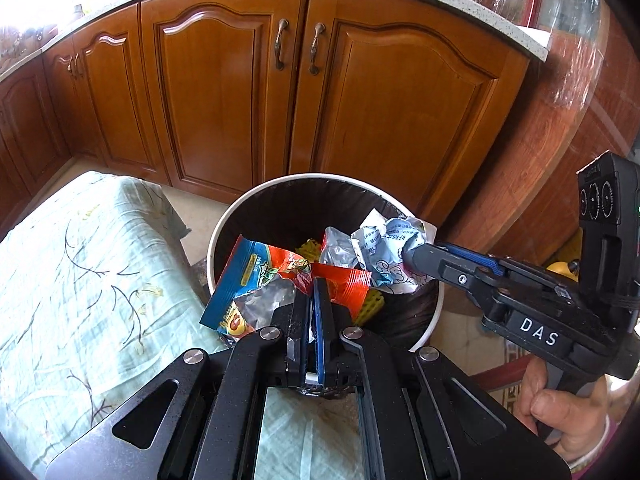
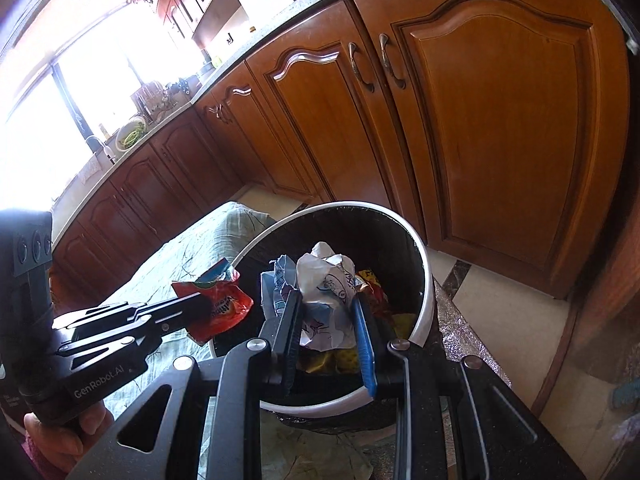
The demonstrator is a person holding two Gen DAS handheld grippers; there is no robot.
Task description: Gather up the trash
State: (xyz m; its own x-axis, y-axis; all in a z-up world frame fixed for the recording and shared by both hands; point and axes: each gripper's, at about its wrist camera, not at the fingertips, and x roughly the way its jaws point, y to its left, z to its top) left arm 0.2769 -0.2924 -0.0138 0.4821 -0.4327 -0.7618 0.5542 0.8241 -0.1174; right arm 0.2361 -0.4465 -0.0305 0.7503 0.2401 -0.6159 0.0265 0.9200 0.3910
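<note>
Left gripper (image 1: 312,292) clamped on red-blue snack wrapper (image 1: 260,280), over near rim of trash bin (image 1: 224,224). Right gripper (image 2: 328,304) clamped on crumpled white-blue wrapper (image 2: 326,280), above bin opening. Inside black-lined bin: yellow wrappers (image 2: 372,280). Beside bin: pale green cloth (image 1: 80,260). Beyond: wooden cabinet doors (image 1: 216,92).

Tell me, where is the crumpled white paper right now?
The crumpled white paper sits pinched in the right claw, over the open trash bin, beside the red snack wrapper that the left claw holds.
</note>
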